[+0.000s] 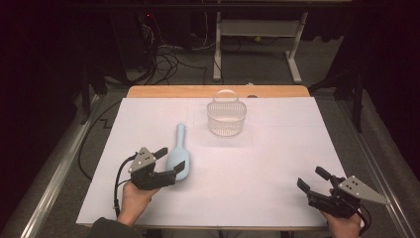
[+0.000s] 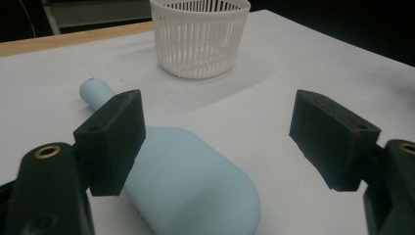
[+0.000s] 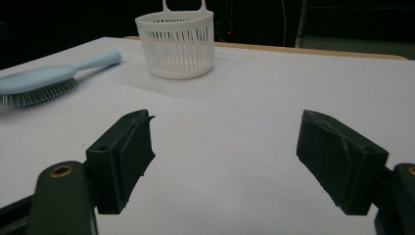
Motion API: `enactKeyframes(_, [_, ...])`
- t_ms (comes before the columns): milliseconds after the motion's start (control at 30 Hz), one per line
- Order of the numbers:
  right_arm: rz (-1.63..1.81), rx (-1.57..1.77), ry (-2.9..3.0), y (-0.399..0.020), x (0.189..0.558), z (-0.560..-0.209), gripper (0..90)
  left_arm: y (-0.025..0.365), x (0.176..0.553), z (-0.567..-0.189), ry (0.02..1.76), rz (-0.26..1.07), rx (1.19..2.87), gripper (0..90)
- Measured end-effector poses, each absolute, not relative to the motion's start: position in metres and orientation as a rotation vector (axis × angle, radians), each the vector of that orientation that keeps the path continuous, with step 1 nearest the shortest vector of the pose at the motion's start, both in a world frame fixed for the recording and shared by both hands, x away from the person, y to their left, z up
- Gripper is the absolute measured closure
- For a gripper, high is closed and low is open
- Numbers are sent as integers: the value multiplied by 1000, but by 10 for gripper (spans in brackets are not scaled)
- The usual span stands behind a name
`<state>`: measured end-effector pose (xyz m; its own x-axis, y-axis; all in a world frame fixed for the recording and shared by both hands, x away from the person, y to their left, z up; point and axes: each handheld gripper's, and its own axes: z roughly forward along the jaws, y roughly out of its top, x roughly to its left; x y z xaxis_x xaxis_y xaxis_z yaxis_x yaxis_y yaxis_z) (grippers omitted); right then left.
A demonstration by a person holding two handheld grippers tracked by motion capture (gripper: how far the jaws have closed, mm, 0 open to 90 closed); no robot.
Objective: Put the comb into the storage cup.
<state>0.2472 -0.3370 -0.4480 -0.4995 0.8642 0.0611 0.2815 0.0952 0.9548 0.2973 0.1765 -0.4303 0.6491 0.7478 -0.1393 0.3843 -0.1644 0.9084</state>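
Left tongs [image 1: 170, 159] stand open at about seven o'clock on the white table [image 1: 277, 163], their jaws straddling the head of the light blue hairbrush [image 1: 179, 153] without pressing it. Right tongs [image 1: 310, 180] sit open and holding nothing near five o'clock, well apart from the brush. Beyond the brush handle, toward twelve o'clock, stands the white slatted basket [image 1: 227, 118].

Hairbrush [image 1: 178, 153] left of, before basket [image 1: 226, 118]
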Motion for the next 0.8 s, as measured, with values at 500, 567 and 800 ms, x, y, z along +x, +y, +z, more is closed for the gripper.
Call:
enactKeyframes(500, [1423,1119,1852,-337,247,-448,219,163,318,-418,904,403,1766,205])
enactKeyframes(567, [1424,1118,1853,-337,247,-448,219,161,322,-417,896,401,1778,205])
enactKeyframes(800, [1425,1115,1856,-336,247,-448,219,156,334,-411,893,401,1783,205])
